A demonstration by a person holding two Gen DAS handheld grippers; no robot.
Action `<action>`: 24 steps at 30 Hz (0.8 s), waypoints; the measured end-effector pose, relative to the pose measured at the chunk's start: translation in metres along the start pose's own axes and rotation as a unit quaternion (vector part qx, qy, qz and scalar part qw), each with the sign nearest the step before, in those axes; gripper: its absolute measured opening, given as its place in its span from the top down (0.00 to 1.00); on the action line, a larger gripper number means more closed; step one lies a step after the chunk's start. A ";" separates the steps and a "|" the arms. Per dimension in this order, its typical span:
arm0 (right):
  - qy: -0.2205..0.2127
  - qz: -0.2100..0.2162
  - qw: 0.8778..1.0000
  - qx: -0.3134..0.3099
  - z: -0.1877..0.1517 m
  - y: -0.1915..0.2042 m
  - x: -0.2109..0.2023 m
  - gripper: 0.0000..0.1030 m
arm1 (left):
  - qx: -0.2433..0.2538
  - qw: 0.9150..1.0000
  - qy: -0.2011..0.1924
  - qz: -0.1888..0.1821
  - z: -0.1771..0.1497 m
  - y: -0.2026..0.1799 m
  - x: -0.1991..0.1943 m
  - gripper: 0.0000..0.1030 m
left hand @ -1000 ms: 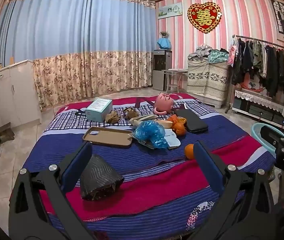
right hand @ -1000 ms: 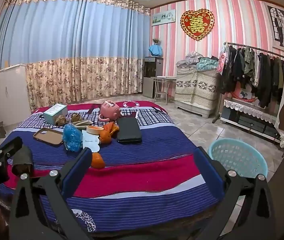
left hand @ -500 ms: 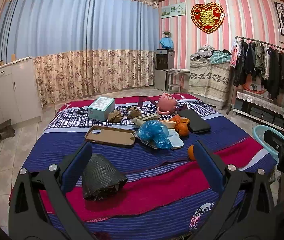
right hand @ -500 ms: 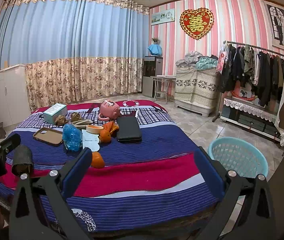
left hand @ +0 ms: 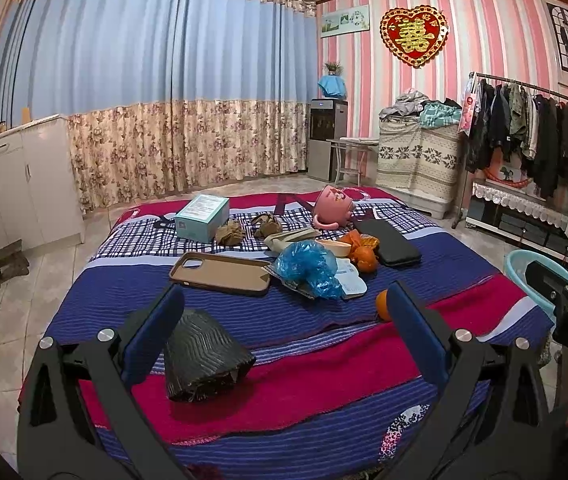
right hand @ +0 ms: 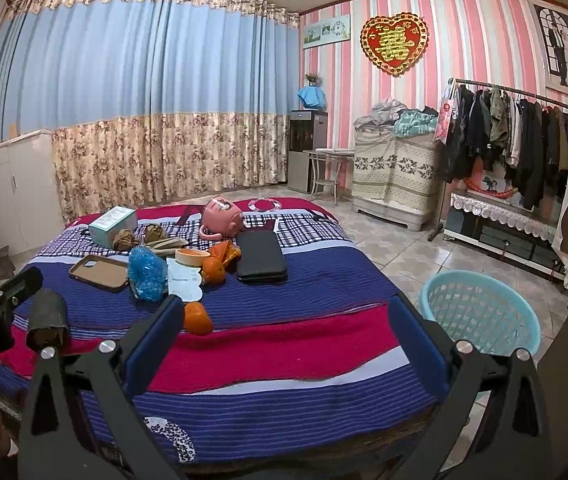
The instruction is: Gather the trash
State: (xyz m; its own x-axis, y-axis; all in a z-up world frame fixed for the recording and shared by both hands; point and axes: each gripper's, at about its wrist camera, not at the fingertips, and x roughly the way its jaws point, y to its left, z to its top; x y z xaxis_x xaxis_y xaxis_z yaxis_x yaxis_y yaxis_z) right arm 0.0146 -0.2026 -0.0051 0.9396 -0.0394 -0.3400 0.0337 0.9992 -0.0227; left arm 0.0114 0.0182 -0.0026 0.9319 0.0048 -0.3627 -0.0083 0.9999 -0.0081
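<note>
Trash lies on a striped bed: a crumpled blue plastic bag, orange peels, a small orange piece, two brown paper wads and a black ridged paper cup on its side. My left gripper is open and empty, with the black cup just inside its left finger. My right gripper is open and empty over the bed's near edge; the orange piece lies by its left finger. A light blue basket stands on the floor to the right.
Also on the bed are a brown phone case, a teal box, a pink mug on its side, a black wallet and a white card. A clothes rack and white cabinets line the walls.
The left wrist view has shifted a little, so the bed items sit slightly higher and to the right in frame. Both grippers stay open and nothing was picked up.
</note>
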 end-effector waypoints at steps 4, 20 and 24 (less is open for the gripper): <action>0.002 0.002 1.000 0.002 0.000 0.000 0.001 0.04 | 0.000 1.000 0.000 0.000 0.000 0.000 0.000 0.05; 0.000 0.005 1.000 0.000 0.001 -0.001 0.001 0.04 | 0.001 1.000 0.000 -0.001 0.001 -0.001 -0.003 0.05; 0.000 0.004 1.000 -0.001 0.002 0.000 0.002 0.04 | -0.001 1.000 0.000 -0.002 0.001 -0.002 -0.003 0.05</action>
State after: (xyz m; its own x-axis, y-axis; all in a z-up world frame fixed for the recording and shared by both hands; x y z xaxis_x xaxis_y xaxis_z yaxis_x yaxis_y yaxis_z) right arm 0.0167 -0.2028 -0.0041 0.9402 -0.0316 -0.3393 0.0255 0.9994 -0.0224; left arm 0.0087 0.0165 -0.0009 0.9316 0.0002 -0.3634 -0.0046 0.9999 -0.0114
